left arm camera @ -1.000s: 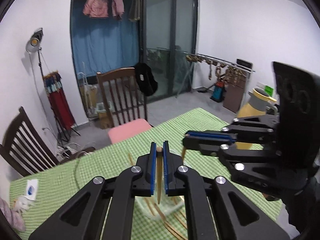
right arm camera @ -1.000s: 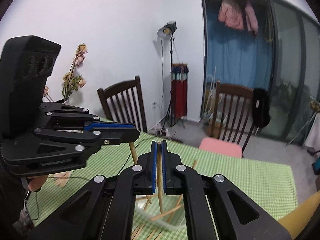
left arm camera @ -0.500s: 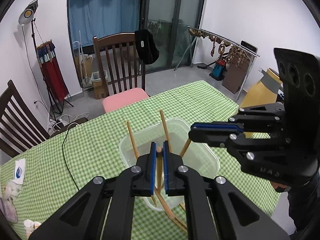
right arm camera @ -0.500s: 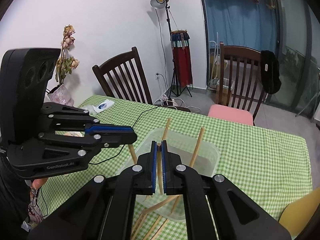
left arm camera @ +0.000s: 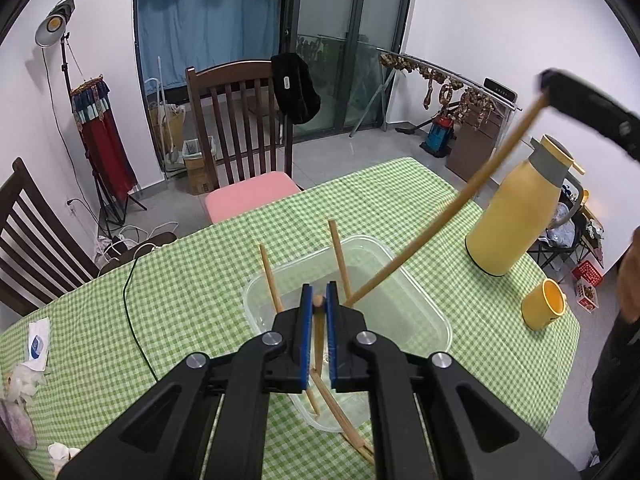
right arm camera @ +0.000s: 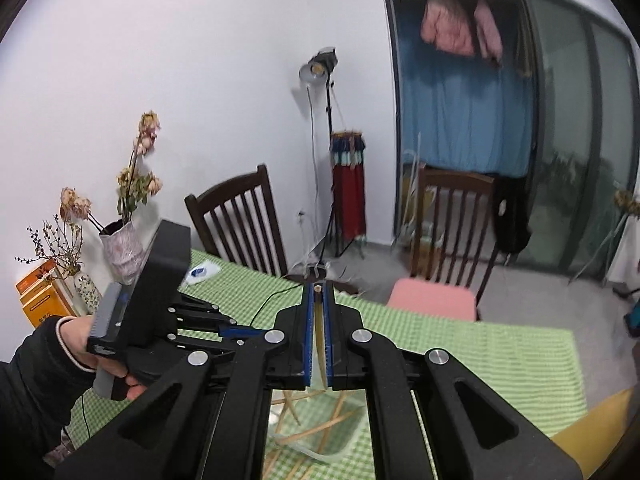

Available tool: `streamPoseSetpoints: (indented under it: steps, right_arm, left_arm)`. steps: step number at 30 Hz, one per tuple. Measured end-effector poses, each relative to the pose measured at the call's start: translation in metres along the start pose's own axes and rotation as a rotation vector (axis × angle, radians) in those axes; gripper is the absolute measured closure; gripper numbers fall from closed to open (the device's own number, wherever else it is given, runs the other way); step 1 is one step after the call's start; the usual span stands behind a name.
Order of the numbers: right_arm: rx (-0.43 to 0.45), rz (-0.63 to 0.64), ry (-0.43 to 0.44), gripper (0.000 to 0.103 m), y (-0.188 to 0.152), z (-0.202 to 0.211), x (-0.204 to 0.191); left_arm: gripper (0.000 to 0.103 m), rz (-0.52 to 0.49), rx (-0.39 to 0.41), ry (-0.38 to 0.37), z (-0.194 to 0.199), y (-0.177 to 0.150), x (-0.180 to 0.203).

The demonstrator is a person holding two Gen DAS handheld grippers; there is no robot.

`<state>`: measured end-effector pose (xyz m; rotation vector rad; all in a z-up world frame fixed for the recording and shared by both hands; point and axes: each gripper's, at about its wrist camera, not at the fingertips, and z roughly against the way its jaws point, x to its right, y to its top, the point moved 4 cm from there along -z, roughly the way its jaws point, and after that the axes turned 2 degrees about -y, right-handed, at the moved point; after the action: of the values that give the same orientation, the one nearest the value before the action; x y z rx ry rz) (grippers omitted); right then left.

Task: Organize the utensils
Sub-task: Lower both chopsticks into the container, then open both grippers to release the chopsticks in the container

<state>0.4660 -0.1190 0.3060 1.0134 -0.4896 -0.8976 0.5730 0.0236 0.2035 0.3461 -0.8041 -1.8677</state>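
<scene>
A clear plastic container (left arm camera: 420,292) stands on the green checked tablecloth with several wooden chopsticks leaning in it, one (left arm camera: 269,276) at the left and another (left arm camera: 339,256) at the middle. My left gripper (left arm camera: 319,294) hangs just above the container, shut on a chopstick (left arm camera: 318,344) that points down into it. High at the right, my right gripper (left arm camera: 548,88) is shut on the top of a long chopstick (left arm camera: 440,216) whose lower end still reaches the container. In the right wrist view, that gripper (right arm camera: 317,292) pinches the stick (right arm camera: 318,320) over the container (right arm camera: 320,456), beside the hand-held left gripper (right arm camera: 240,332).
A yellow thermos jug (left arm camera: 516,216) and a yellow cup (left arm camera: 546,308) stand right of the container. A black cable (left arm camera: 132,304) crosses the cloth at the left. Wooden chairs (left arm camera: 240,120) line the far table edge. A vase of dried flowers (right arm camera: 124,248) and books (right arm camera: 40,296) sit far left.
My right gripper has risen with its chopstick, which now slants up out of the container. My left gripper came down over the container a second ago and has since held still.
</scene>
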Motion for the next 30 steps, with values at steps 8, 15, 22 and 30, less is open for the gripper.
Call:
streamPoseSetpoints:
  steps: [8, 15, 22, 30]
  right_arm:
    - [-0.130, 0.029, -0.045, 0.098, -0.033, -0.008, 0.009]
    - [-0.285, -0.052, -0.043, 0.098, -0.065, -0.074, 0.029]
    - [-0.342, -0.149, -0.126, 0.096, -0.068, -0.151, 0.061]
    - [-0.265, -0.185, -0.178, 0.051, -0.057, -0.162, 0.076]
  left_arm:
    - [0.099, -0.025, 0.009, -0.002, 0.018, -0.004, 0.019]
    - [0.099, -0.017, -0.036, 0.009, 0.000, -0.002, 0.020]
    - [0.098, 0.145, -0.096, 0.012, -0.057, 0.033, -0.023]
    - [0.075, 0.184, -0.044, 0.081, -0.067, 0.037, -0.047]
